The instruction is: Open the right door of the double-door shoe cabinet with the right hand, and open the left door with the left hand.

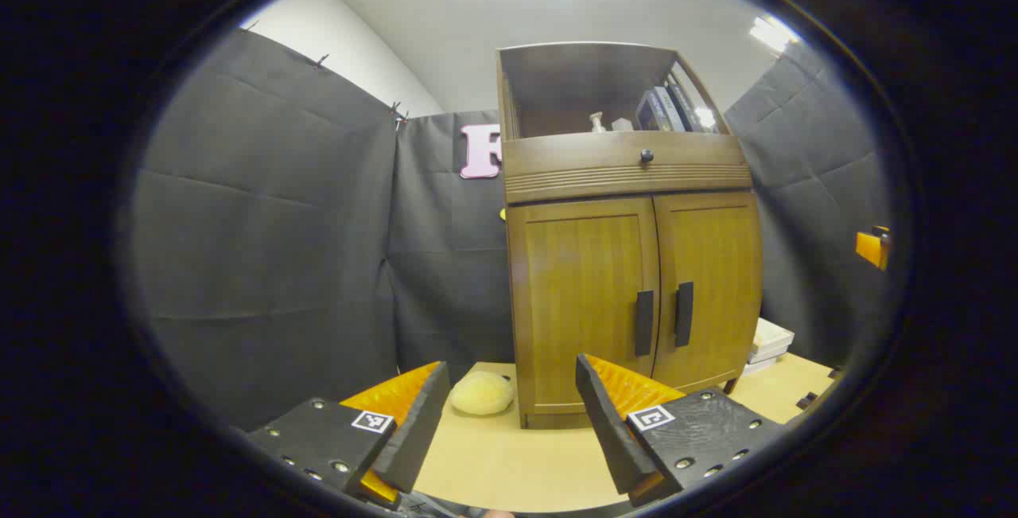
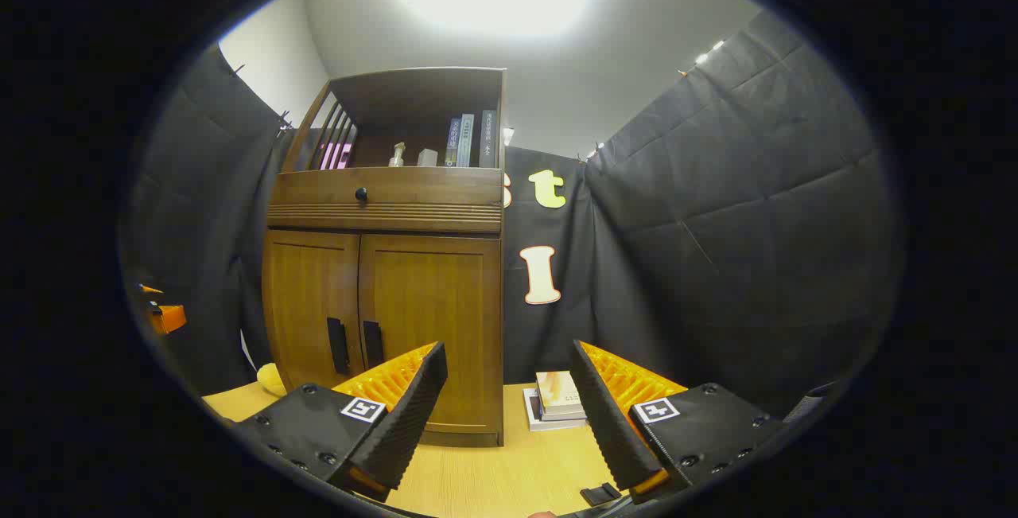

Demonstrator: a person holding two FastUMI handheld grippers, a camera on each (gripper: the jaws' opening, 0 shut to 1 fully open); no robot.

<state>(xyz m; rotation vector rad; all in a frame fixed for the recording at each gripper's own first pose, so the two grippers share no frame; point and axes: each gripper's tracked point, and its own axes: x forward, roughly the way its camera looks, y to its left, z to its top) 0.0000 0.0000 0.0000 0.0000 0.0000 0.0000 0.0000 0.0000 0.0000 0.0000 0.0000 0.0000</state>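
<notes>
Recording booth, black cloth walls (image 1: 262, 208), wooden cabinet (image 1: 628, 263)

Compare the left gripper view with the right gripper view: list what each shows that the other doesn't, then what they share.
Left gripper view alone: a pale round sponge lying whole on the table left of the cabinet.

Right gripper view alone: a small dark clip on the table near the right gripper.

Shared: the shoe cabinet, both doors closed, its dark handles, the drawer knob, books on the top shelf, stacked books beside it, and open jaws on each gripper, including the left gripper.

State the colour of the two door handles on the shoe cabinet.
Black; the door handles show best in the left gripper view.
</notes>
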